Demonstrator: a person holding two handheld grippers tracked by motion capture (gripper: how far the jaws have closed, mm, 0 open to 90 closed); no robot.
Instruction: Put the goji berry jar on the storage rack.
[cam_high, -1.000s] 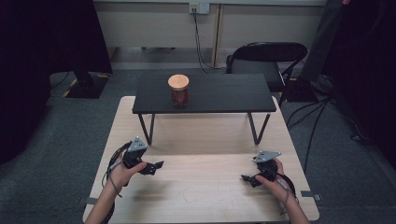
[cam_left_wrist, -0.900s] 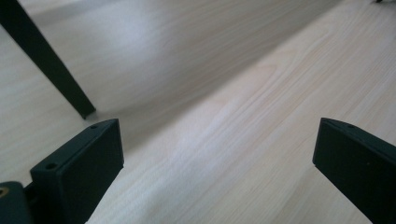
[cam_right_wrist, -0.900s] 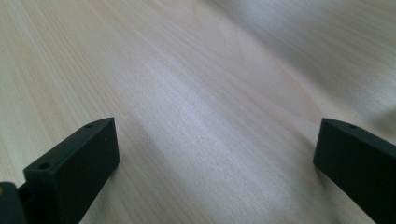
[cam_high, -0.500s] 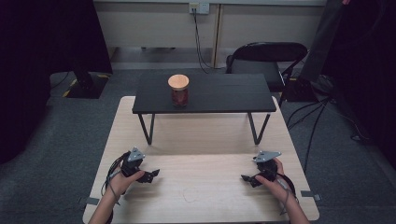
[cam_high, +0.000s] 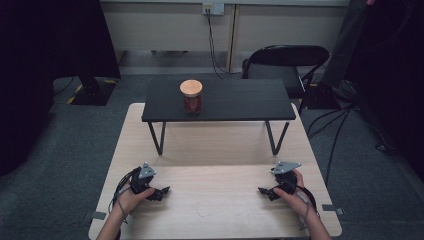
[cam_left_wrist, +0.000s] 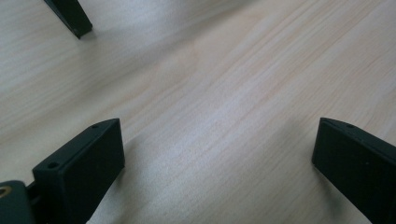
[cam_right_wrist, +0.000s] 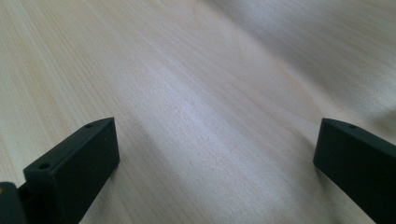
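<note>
The left tongs (cam_high: 159, 193) have slid down toward the lower left of the frame, level with the right tongs (cam_high: 266, 192) (both gape wide, empty, on the table (cam_high: 220, 150)), suggesting a rest pose, the jar (cam_high: 191, 96) untouched at upper centre.

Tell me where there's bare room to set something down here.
The wooden table is bare between the left hand-held gripper and the right hand-held gripper, and up to the legs of the black shelf. The shelf top is free right of the jar. Under the shelf it is tighter.
</note>
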